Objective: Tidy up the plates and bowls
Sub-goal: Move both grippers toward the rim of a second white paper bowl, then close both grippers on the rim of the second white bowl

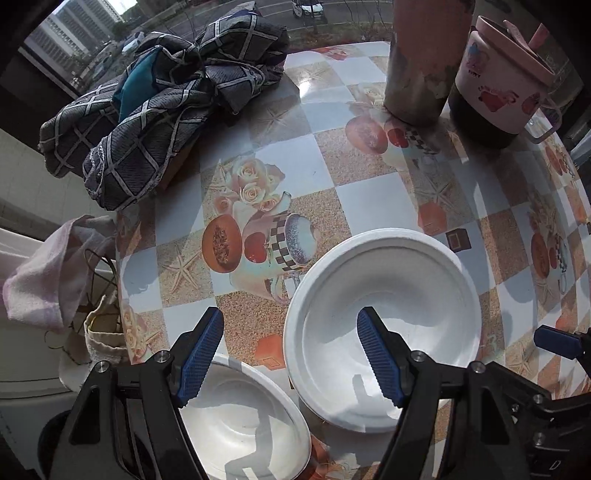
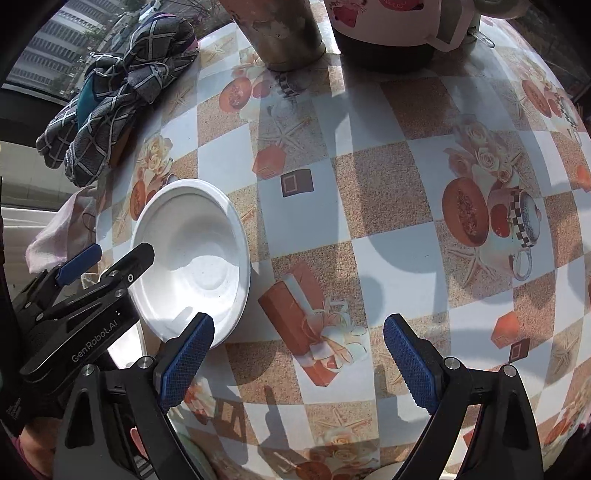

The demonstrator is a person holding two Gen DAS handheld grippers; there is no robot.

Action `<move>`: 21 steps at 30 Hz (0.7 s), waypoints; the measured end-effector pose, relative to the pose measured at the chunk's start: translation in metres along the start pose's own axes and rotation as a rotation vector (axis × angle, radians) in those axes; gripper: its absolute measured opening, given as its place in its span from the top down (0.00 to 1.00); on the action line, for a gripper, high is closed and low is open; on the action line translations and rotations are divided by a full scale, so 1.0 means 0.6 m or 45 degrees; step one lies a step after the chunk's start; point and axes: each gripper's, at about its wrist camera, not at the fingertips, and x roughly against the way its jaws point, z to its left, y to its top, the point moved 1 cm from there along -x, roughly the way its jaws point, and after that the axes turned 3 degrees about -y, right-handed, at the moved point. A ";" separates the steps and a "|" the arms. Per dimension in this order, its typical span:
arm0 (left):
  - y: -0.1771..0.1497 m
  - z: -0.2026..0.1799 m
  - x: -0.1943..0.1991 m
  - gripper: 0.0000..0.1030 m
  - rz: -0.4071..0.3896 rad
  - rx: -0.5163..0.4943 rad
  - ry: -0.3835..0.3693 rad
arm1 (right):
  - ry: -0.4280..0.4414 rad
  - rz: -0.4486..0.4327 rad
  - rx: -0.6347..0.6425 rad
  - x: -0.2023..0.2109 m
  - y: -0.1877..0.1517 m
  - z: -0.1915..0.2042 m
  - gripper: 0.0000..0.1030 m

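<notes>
Both the left gripper [image 1: 290,345] and right gripper [image 2: 297,360] hang wide open, empty. The light white foam bowl [image 1: 384,325] may skid across the glossy patterned surface [image 1: 325,155] when nudged.

Left wrist view: above the table's [image 1: 325,173] near-left edge, angled down and forward toward the far edge, close over two white bowls. Right wrist view: further right along the near edge, same heading, close over bare tablecloth. Shared: white bowl [image 1: 384,325] [image 2: 195,254], checked cloth [image 1: 162,99] [image 2: 118,99] at far-left corner, metal cup [image 1: 421,62] [image 2: 280,29] at far edge.
</notes>
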 end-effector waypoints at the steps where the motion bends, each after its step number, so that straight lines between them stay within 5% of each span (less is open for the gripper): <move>1: 0.005 -0.001 -0.009 0.24 0.010 -0.015 0.009 | 0.010 0.003 -0.009 -0.005 0.002 0.000 0.08; 8: 0.020 -0.012 -0.058 0.24 0.109 -0.099 0.026 | 0.067 0.020 -0.008 -0.034 0.011 0.009 0.11; 11: 0.019 -0.022 -0.071 0.28 0.162 -0.132 0.017 | 0.101 0.056 -0.001 -0.049 0.011 0.012 0.35; 14: 0.017 -0.036 -0.077 0.50 0.200 -0.161 -0.012 | 0.187 0.087 -0.026 -0.058 0.011 0.009 0.48; 16: 0.014 -0.046 -0.075 0.53 0.202 -0.184 -0.017 | 0.212 0.106 -0.016 -0.059 0.011 0.008 0.60; 21: -0.007 -0.076 -0.060 0.67 0.213 -0.204 -0.061 | 0.135 0.135 0.086 -0.046 0.002 0.005 0.81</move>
